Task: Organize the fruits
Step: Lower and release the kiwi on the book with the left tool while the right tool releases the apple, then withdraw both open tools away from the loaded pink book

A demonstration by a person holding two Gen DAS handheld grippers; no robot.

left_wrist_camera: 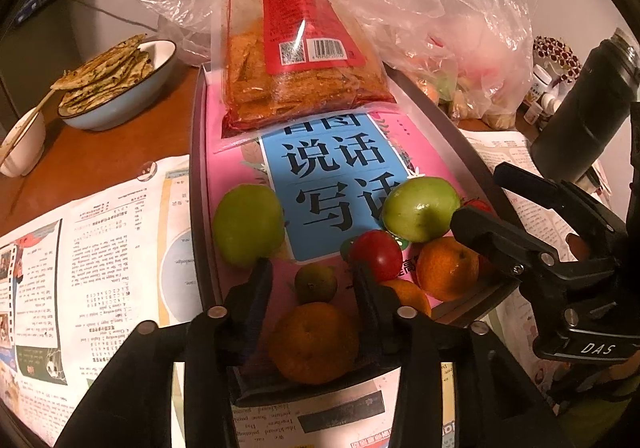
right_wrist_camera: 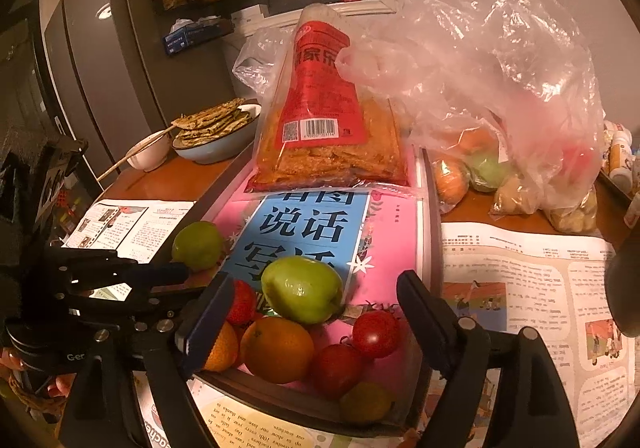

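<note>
A shallow box (left_wrist_camera: pixel 199 184) lined with a pink and blue book holds fruit at its near end. In the left wrist view my left gripper (left_wrist_camera: pixel 312 276) is shut on an orange (left_wrist_camera: pixel 314 342), with a small green citrus (left_wrist_camera: pixel 316 283) just beyond. Two green fruits (left_wrist_camera: pixel 248 224) (left_wrist_camera: pixel 420 208), a red tomato (left_wrist_camera: pixel 378 253) and another orange (left_wrist_camera: pixel 448 268) lie nearby. My right gripper (right_wrist_camera: pixel 316 288) is open and empty above the green fruit (right_wrist_camera: pixel 302 288), orange (right_wrist_camera: pixel 276 348) and tomatoes (right_wrist_camera: pixel 376 332). It also shows in the left wrist view (left_wrist_camera: pixel 486 200).
A red snack bag (left_wrist_camera: pixel 296 48) lies on the box's far end. A clear plastic bag (right_wrist_camera: pixel 500 88) with more fruit sits to the right. A bowl of flatbread (left_wrist_camera: pixel 120 84), a small white bowl (left_wrist_camera: pixel 24 146), a dark flask (left_wrist_camera: pixel 588 108) and newspapers (left_wrist_camera: pixel 92 256) surround the box.
</note>
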